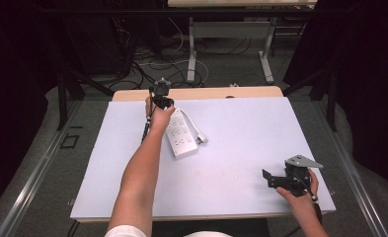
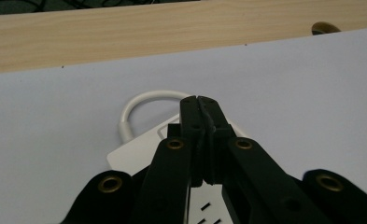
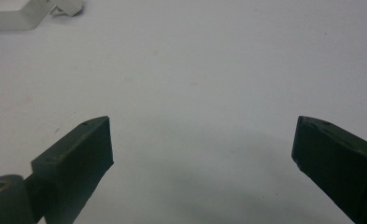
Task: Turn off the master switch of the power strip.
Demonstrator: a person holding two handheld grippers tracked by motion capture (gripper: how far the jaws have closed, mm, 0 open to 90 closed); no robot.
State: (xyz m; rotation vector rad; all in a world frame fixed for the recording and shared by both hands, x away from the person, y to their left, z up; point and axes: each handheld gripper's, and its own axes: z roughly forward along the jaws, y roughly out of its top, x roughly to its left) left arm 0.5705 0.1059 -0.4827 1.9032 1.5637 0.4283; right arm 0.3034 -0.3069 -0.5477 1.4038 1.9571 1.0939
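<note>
I have the left claw (image 2: 201, 100) pressed together with nothing between its tips, poised over the far end of the white power strip (image 1: 182, 135), likely to press its switch or nudge it. The strip lies angled on the table (image 1: 241, 148), its cord (image 2: 144, 100) looping at that end. My right claw (image 1: 269, 178) rests well apart, spread wide and empty.

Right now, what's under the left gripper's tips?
The left gripper, jaws shut with nothing between them, hangs over the far end of the white power strip, near its looped white cable. The jaws cover that end's face, so contact can't be judged.
</note>
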